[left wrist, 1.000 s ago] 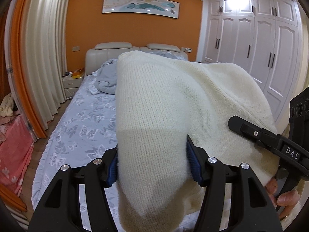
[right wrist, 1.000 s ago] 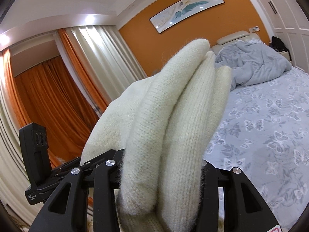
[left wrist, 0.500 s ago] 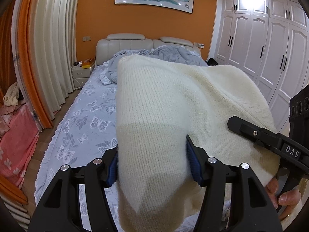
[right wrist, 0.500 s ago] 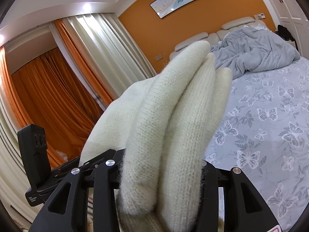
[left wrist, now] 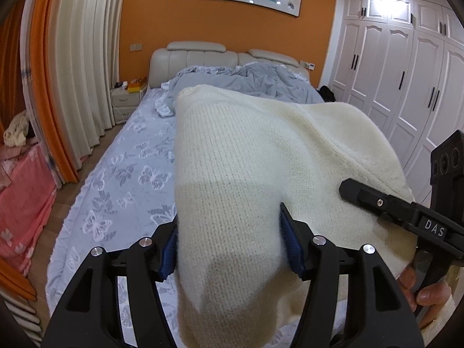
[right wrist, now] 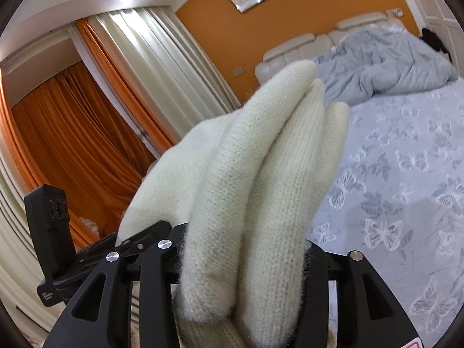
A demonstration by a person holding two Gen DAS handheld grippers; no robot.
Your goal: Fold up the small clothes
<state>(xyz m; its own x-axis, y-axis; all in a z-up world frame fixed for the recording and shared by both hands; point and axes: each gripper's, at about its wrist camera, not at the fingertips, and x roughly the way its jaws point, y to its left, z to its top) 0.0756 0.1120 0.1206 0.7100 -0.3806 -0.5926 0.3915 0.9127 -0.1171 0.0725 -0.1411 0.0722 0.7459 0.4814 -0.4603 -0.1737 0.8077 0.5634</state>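
Observation:
A cream knitted garment (left wrist: 261, 159) hangs between both grippers above the bed. My left gripper (left wrist: 229, 246) is shut on one bunched end of it, its blue pads pressing the knit from both sides. My right gripper (right wrist: 240, 264) is shut on the other end, where the knit (right wrist: 269, 159) stands up in three thick folds between the fingers. The right gripper also shows in the left wrist view (left wrist: 406, 214) at the right, against the garment. The left gripper's body shows in the right wrist view (right wrist: 52, 226) at the left.
Below lies a bed with a grey butterfly-print sheet (left wrist: 130, 174) and a crumpled grey duvet (left wrist: 255, 81) at the headboard. White wardrobes (left wrist: 406, 72) stand to the right. Curtains (left wrist: 78, 72), a nightstand (left wrist: 127, 98) and a pink cloth (left wrist: 20, 203) are to the left.
Both grippers have tilted downward with the garment still held: the bed now fills more of both views and the ceiling less. The grips have not changed.

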